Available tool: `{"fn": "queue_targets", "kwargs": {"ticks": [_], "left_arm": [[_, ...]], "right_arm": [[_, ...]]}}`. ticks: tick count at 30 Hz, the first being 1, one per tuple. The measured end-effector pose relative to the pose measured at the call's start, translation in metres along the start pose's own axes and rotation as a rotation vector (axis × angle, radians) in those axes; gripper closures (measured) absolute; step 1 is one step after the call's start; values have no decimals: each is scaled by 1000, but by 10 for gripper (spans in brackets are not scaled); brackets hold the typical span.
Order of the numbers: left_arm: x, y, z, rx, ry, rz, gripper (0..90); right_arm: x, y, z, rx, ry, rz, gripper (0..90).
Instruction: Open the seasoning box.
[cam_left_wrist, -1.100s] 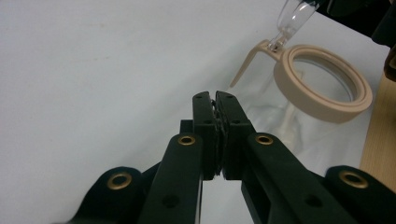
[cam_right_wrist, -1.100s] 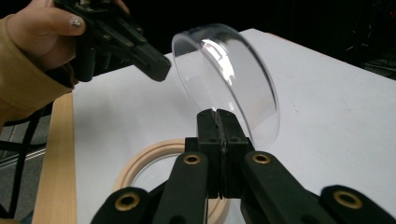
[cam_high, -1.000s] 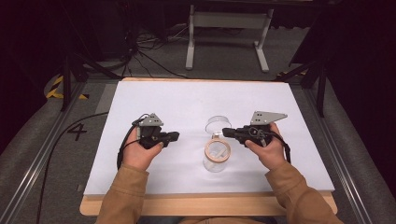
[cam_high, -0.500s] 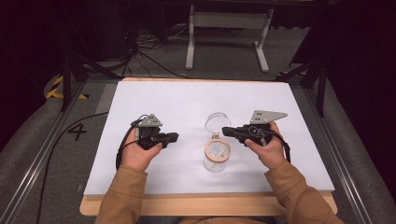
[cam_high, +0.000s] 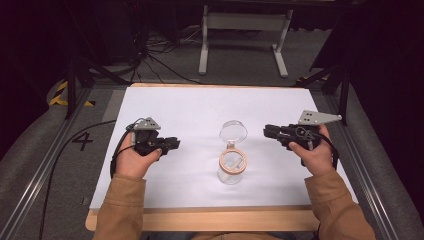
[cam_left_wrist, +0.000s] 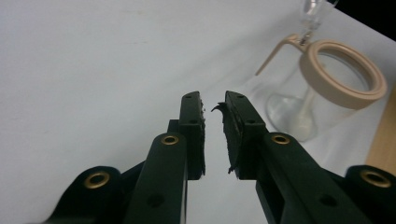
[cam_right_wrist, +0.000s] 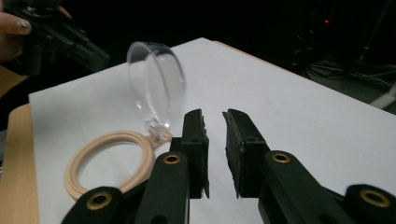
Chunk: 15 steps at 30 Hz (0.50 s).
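Both grippers have been drawn outward from the jar (cam_high: 232, 167) (lid hinged open), jaws just parted and empty; it stands between left gripper (cam_high: 171, 144) and right gripper (cam_high: 268, 132), the right nearer.

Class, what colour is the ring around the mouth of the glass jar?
Pale tan ring, clearest in the left gripper view.

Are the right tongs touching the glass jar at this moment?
Apart. In the high view, bare white table shows between the right tongs and the jar; the jaws stand slightly parted, having just been opening, with nothing between them.
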<state>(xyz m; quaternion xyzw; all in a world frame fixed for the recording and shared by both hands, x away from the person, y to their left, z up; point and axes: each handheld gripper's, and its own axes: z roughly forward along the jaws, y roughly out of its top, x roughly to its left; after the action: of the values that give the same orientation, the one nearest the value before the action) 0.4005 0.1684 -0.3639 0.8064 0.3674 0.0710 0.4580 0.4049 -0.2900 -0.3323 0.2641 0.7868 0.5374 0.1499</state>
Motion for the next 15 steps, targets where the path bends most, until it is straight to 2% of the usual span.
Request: {"fn": "queue_targets", "kwargs": {"ticks": [3, 7, 10, 12, 15], "left_arm": [[8, -1, -3, 7, 36, -19, 760], [19, -5, -2, 19, 56, -45, 734], [28, -9, 5, 32, 89, -61, 714], [36, -12, 10, 48, 115, -94, 704], [46, -18, 17, 44, 124, -116, 681]], "right_arm": [[-10, -4, -10, 6, -41, 18, 764], [-26, -13, -22, 40, -105, 39, 736], [-35, -20, -28, 55, -127, 61, 720], [-40, -25, -31, 70, -144, 70, 709], [-48, -34, -34, 95, -174, 85, 684]]}}
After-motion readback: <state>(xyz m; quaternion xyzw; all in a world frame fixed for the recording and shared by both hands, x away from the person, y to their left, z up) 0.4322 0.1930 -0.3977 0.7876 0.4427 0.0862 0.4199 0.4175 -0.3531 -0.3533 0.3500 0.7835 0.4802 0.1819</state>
